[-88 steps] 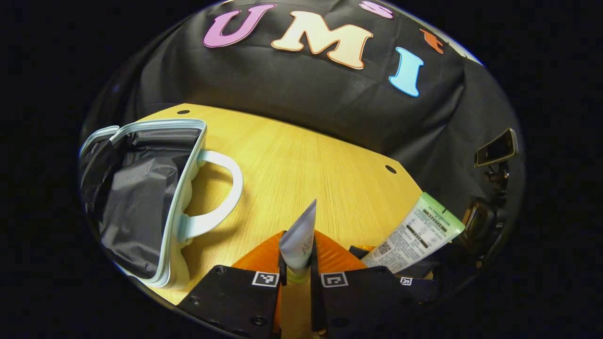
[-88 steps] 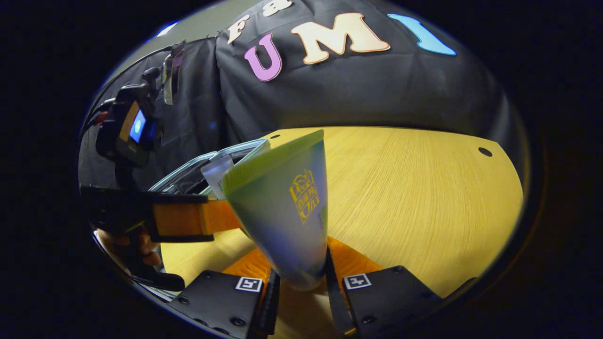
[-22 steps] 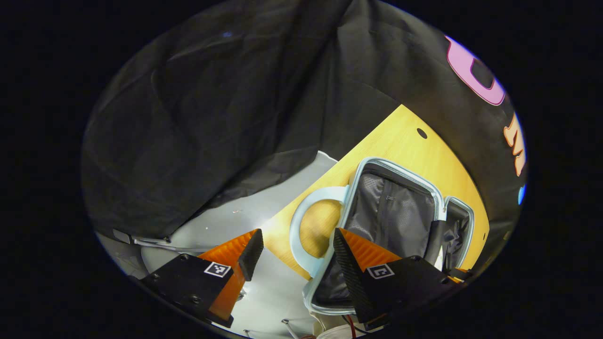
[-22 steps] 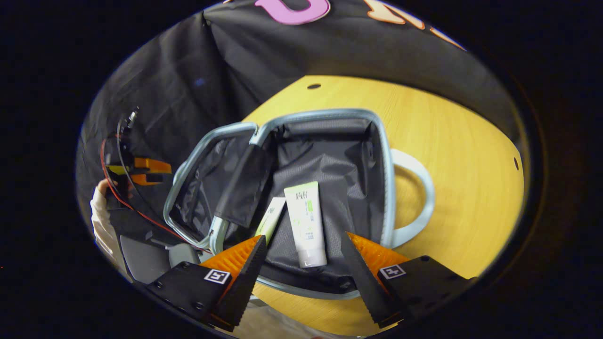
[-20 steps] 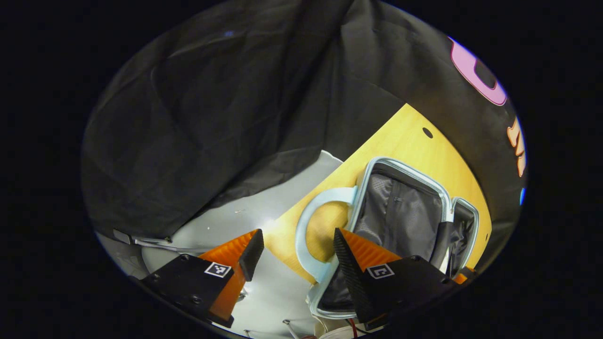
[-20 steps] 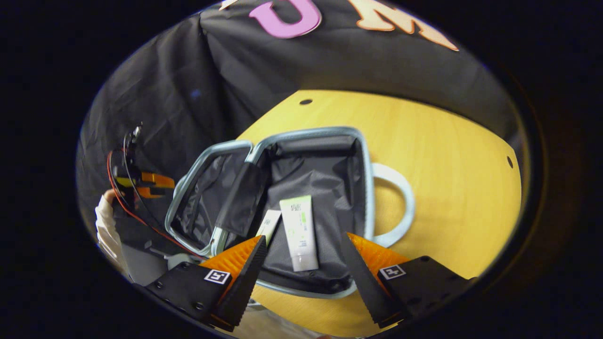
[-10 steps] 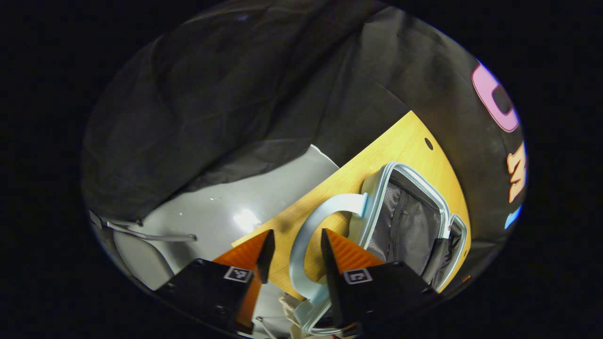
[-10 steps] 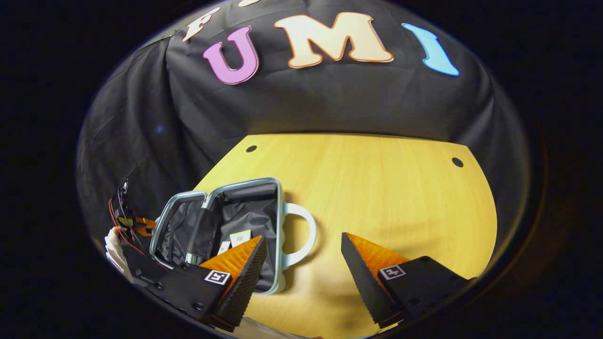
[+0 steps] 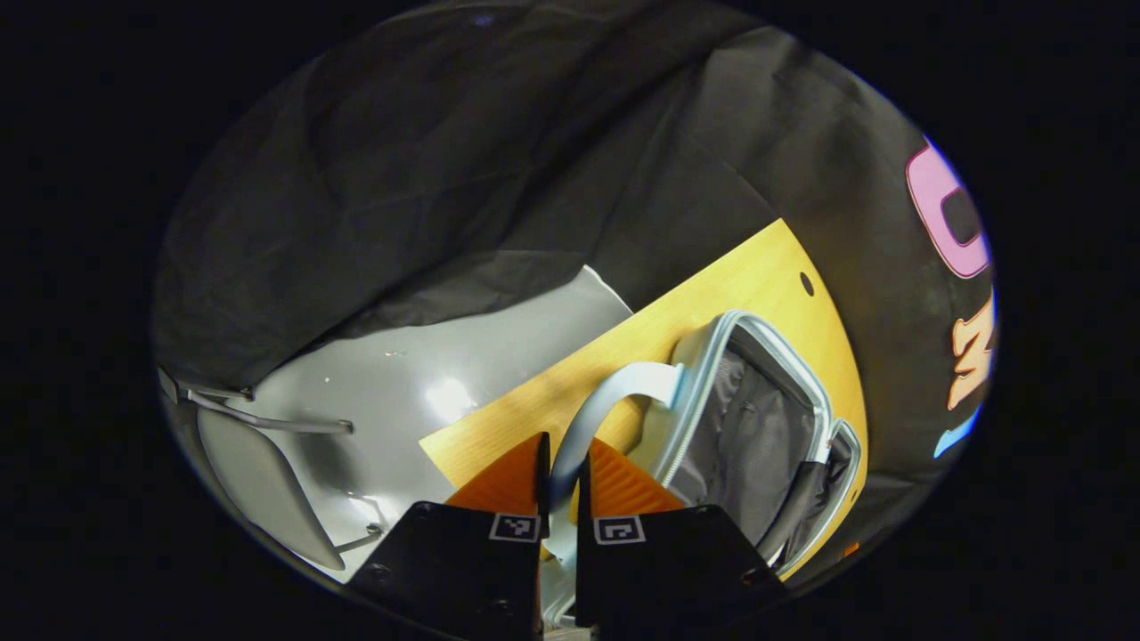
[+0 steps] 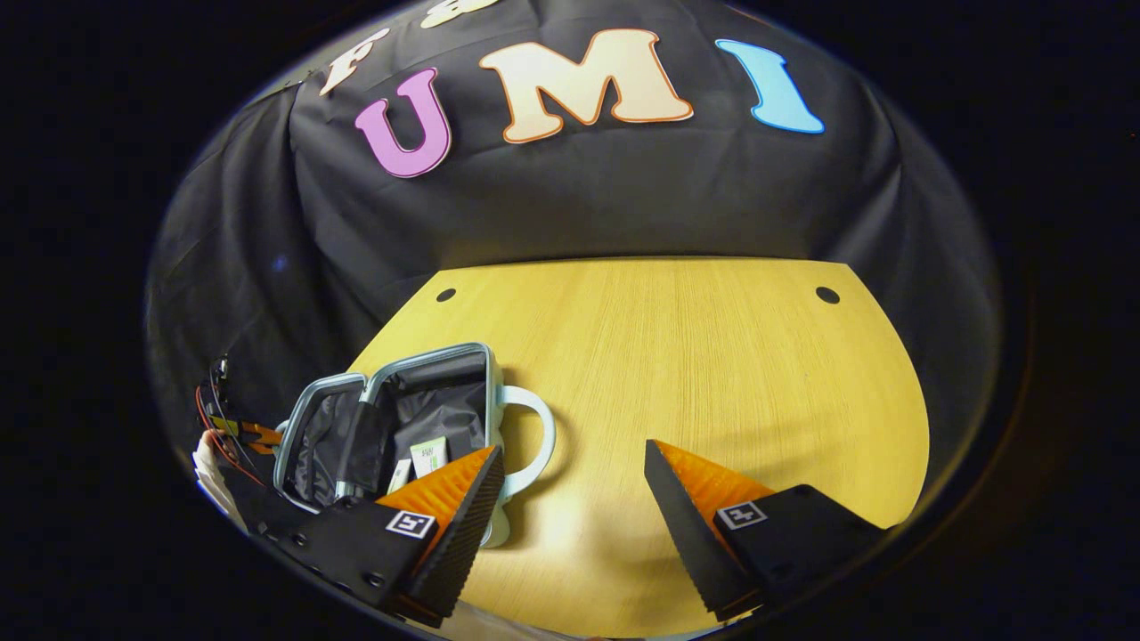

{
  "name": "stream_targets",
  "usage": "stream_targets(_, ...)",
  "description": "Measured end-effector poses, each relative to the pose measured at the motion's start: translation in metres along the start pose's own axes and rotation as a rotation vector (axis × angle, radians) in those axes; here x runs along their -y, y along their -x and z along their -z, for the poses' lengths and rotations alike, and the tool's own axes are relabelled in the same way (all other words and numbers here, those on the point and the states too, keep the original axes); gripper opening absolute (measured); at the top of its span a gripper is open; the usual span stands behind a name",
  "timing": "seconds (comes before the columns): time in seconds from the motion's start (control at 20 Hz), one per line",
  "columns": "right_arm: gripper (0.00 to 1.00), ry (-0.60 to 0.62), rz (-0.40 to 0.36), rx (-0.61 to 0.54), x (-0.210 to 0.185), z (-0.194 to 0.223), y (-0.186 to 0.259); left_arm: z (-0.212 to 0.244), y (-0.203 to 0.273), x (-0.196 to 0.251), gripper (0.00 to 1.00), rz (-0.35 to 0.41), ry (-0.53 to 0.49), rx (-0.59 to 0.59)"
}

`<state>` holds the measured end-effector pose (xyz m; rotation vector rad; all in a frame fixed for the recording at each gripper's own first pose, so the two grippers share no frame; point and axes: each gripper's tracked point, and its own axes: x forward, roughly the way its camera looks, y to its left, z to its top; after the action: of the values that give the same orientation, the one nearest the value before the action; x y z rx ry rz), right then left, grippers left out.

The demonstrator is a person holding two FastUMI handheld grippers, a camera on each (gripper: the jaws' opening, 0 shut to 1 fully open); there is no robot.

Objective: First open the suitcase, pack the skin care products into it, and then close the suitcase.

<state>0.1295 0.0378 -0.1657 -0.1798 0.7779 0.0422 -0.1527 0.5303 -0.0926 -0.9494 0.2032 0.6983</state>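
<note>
Fingers of the left gripper [image 9: 559,485] clench the curved handle [image 9: 592,418] of the open pale-blue hard-shell suitcase [image 10: 396,427] on the yellow wooden tabletop [image 10: 695,374]; two white-green tubes [image 10: 427,456] lie inside; right gripper [image 10: 574,494] spread, empty.

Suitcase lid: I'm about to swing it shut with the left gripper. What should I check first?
1. Left gripper shut on lid handle: ok.
2. Both tubes inside suitcase: ok.
3. Right gripper open, holding nothing: ok.
4. Tubes lying below the rim: cannot tell.
5. Inner flap clear of the closing edge: cannot tell; it stands up at the hinge.
6. Lid closed: not ok, suitcase is open.
</note>
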Motion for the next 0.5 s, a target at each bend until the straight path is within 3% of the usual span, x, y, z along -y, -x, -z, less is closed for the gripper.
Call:
stream_targets(0.05,0.99,-0.002,-0.001,0.0,0.001,0.001,0.0,0.0,0.005,0.006,0.07,0.002,0.008,-0.006)
stream_targets(0.25,0.99,-0.017,-0.008,0.011,0.005,-0.004,0.006,-0.013,0.054,0.04,0.07,0.049,-0.038,0.046)
stream_targets(0.3,0.94,-0.023,-0.012,0.015,0.008,-0.007,0.007,-0.015,0.069,0.052,0.06,0.053,-0.054,0.06)
stream_targets(0.35,0.99,-0.027,-0.014,0.02,0.011,-0.009,0.006,-0.017,0.081,0.061,0.06,0.058,-0.07,0.073)
stream_targets(0.5,0.99,-0.03,-0.007,0.045,0.026,-0.015,0.008,-0.018,0.12,0.099,0.06,0.075,-0.127,0.126)
